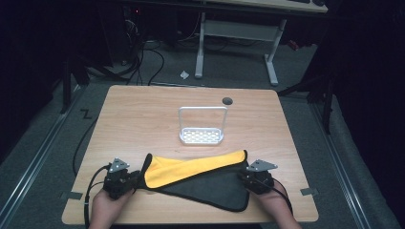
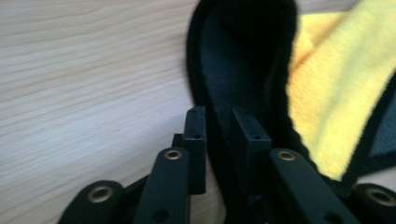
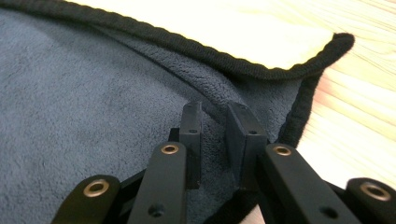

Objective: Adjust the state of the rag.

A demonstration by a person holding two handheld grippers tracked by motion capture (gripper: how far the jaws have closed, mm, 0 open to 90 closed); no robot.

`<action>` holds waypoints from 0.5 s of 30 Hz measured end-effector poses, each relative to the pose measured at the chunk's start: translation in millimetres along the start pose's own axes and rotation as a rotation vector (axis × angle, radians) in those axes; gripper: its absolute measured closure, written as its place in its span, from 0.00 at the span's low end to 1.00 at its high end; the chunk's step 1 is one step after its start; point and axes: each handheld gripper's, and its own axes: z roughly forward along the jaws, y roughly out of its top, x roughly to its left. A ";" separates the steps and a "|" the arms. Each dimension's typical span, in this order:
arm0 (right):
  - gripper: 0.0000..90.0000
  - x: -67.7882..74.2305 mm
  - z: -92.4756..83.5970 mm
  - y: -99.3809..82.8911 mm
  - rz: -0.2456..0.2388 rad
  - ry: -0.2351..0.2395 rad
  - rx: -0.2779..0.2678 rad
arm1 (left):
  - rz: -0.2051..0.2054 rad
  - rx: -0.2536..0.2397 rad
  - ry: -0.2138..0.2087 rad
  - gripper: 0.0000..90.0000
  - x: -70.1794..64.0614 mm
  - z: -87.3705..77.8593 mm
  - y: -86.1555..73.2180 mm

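A cloth (image 1: 205, 186) lies near the table's front edge, dark grey with a black hem. A yellow flap (image 1: 191, 167) is folded across its upper part. My left gripper (image 1: 136, 179) is at the cloth's left end. In the left gripper view the black hem (image 2: 219, 84) runs down between the narrow jaws of that gripper (image 2: 218, 126), which is shut on it, with the yellow side (image 2: 327, 93) to the right. My right gripper (image 1: 242, 177) is at the cloth's right end. In its own view, that gripper (image 3: 217, 121) is shut on a ridge of grey cloth (image 3: 93, 93).
A white wire rack (image 1: 201, 136) with a tall handle stands in the middle of the wooden table (image 1: 143, 109), just behind the cloth. A round cable hole (image 1: 227, 100) sits near the back edge. Cables trail from the left gripper (image 1: 90, 181) over the table's front left.
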 end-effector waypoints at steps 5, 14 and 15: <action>0.86 -5.0 -6.6 -6.5 0.015 -0.027 0.005 | 0.060 0.011 -0.020 0.86 -25.3 -2.7 -8.3; 0.85 -13.7 -28.9 -28.7 0.026 -0.073 0.009 | 0.149 0.024 -0.041 0.82 -61.0 -15.1 -22.4; 0.85 -15.2 -28.6 -28.6 0.033 -0.070 0.008 | 0.137 -0.002 -0.033 0.81 -59.3 -18.1 -20.8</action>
